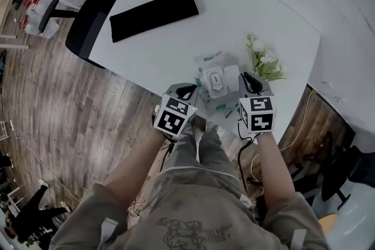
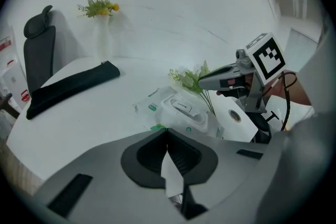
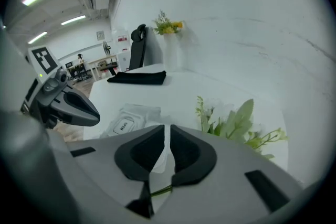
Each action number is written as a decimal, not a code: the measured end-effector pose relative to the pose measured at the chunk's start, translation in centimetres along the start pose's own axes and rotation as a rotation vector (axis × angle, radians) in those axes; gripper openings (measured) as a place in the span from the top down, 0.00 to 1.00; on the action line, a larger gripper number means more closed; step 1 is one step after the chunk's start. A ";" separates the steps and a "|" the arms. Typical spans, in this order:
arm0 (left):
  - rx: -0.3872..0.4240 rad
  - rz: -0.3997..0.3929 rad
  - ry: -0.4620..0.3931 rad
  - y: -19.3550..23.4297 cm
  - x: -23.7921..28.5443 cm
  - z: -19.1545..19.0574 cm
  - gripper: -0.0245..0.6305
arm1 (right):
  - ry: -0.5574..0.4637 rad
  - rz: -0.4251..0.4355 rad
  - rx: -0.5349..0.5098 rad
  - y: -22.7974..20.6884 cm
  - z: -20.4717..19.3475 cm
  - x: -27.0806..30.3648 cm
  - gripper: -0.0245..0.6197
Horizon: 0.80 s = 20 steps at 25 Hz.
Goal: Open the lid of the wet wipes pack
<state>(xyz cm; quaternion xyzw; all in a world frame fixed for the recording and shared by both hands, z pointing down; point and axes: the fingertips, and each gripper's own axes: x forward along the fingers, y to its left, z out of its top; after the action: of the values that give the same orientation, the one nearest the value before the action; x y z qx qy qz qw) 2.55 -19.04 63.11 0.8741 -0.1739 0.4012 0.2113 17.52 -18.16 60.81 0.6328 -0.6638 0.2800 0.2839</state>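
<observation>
The wet wipes pack point(image 1: 212, 80) lies flat near the table's front edge, its white lid point(image 1: 215, 77) down and labelled on top. My left gripper point(image 1: 188, 89) is at the pack's left corner. Its jaws are shut, with the tips over the pack's near green edge point(image 2: 157, 127); whether they touch it I cannot tell. My right gripper point(image 1: 249, 80) hangs just right of the pack, jaws all but together and nothing between them. In the left gripper view the pack point(image 2: 178, 110) lies just ahead of the left gripper point(image 2: 167, 132). In the right gripper view the pack point(image 3: 128, 120) is left of the right gripper point(image 3: 168, 131).
A sprig of green and white flowers point(image 1: 263, 62) lies right of the pack, close to the right gripper. A black pouch point(image 1: 154, 13) rests at the table's far left. A black office chair point(image 1: 88, 14) stands beyond the table's left edge. A vase of flowers point(image 2: 101, 13) stands by the wall.
</observation>
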 end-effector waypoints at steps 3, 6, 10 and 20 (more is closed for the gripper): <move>0.006 0.028 -0.058 0.4 -2.1 2.0 0.94 | -0.087 0.048 0.037 0.3 2.7 -2.5 0.89; 0.017 0.051 -0.110 0.5 -4.6 3.9 0.94 | -0.163 0.085 0.056 0.7 5.6 -5.3 0.89; 0.057 0.079 -0.191 0.2 -8.3 7.0 0.94 | -0.257 0.106 0.054 1.2 9.2 -9.3 0.90; 0.201 0.147 -0.417 -2.9 -18.7 14.0 0.94 | -0.454 0.227 0.089 4.5 15.7 -20.2 0.90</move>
<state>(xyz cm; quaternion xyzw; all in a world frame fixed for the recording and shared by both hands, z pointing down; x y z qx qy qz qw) 1.18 -21.19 39.73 0.9398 -0.2360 0.2414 0.0532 13.45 -15.68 35.29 0.6128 -0.7642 0.1899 0.0664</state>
